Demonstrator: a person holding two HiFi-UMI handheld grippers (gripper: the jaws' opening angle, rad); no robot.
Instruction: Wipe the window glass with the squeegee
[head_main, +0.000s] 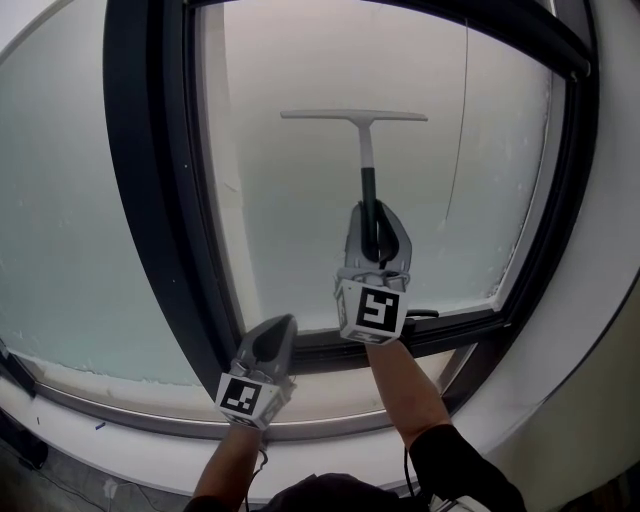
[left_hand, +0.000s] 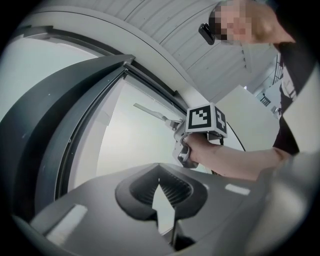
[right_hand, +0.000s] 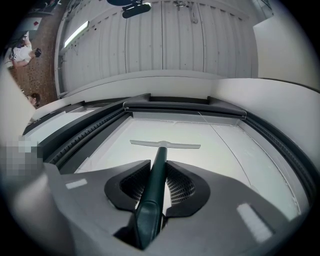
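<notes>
The squeegee (head_main: 366, 150) has a pale blade across the top and a dark green handle (right_hand: 154, 190). Its blade (right_hand: 165, 145) lies flat against the window glass (head_main: 300, 200) in the middle of the pane. My right gripper (head_main: 377, 252) is shut on the handle, which runs between the jaws toward the camera. My left gripper (head_main: 272, 338) hangs lower left by the bottom frame, jaws closed together with nothing between them (left_hand: 161, 192). From the left gripper view the squeegee (left_hand: 150, 111) and the right gripper (left_hand: 187, 145) show against the pane.
A dark window frame (head_main: 150, 200) surrounds the pane, with a second pane (head_main: 50, 200) to the left. A thin cord (head_main: 462, 130) hangs down the right part of the glass. A pale sill (head_main: 330, 410) runs below.
</notes>
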